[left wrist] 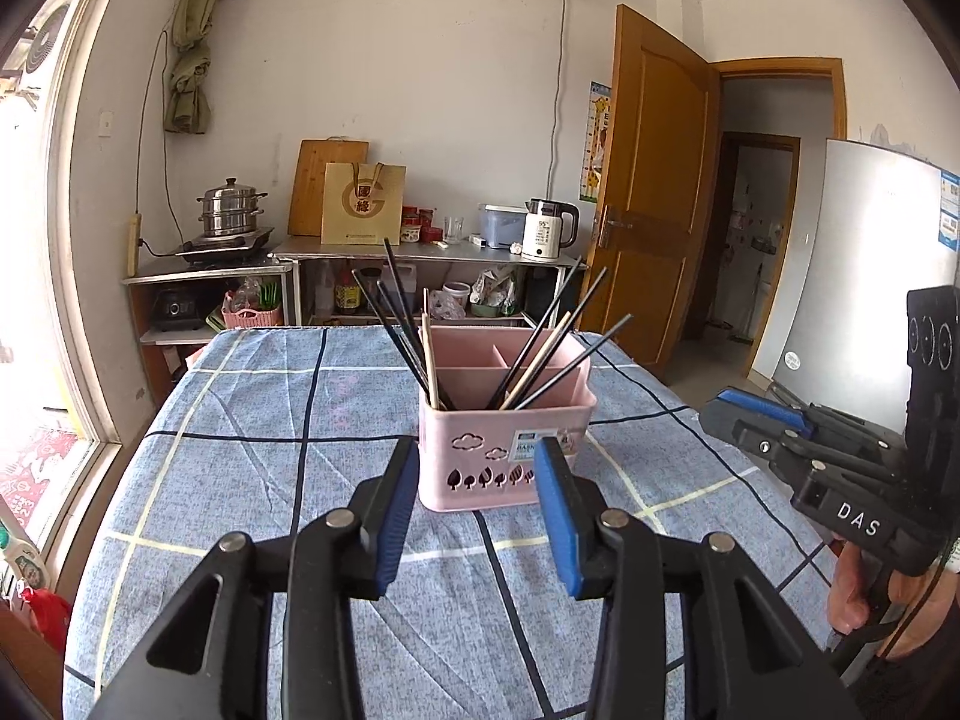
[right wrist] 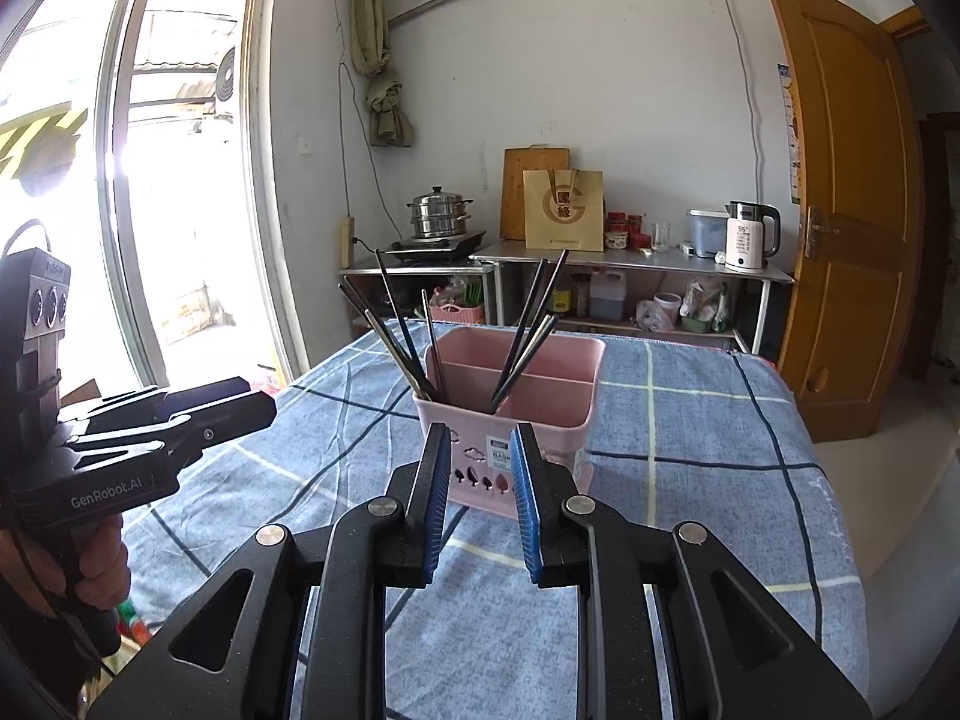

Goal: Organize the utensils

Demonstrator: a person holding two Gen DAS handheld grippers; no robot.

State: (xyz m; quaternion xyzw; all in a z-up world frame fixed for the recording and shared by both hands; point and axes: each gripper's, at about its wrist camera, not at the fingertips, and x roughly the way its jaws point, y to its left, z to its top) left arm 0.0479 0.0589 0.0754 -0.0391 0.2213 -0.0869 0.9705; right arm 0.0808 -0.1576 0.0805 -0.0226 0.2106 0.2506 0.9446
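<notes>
A pink divided utensil basket (left wrist: 480,462) stands on the blue checked tablecloth (left wrist: 270,480). Several black and pale chopsticks (left wrist: 408,330) lean out of its near compartment. My left gripper (left wrist: 474,468) is open and empty, just in front of the basket. My right gripper (right wrist: 480,456) is open and empty, also just short of the basket (right wrist: 558,384), with chopsticks (right wrist: 396,330) sticking up behind it. The right gripper shows at the right edge of the left wrist view (left wrist: 756,420). The left gripper shows at the left of the right wrist view (right wrist: 252,402).
Behind the table stand metal shelves (left wrist: 420,252) with a steamer pot (left wrist: 231,210), a paper bag (left wrist: 363,204) and a white kettle (left wrist: 546,231). A wooden door (left wrist: 654,192) is open at the right. A window (right wrist: 150,180) is at the left.
</notes>
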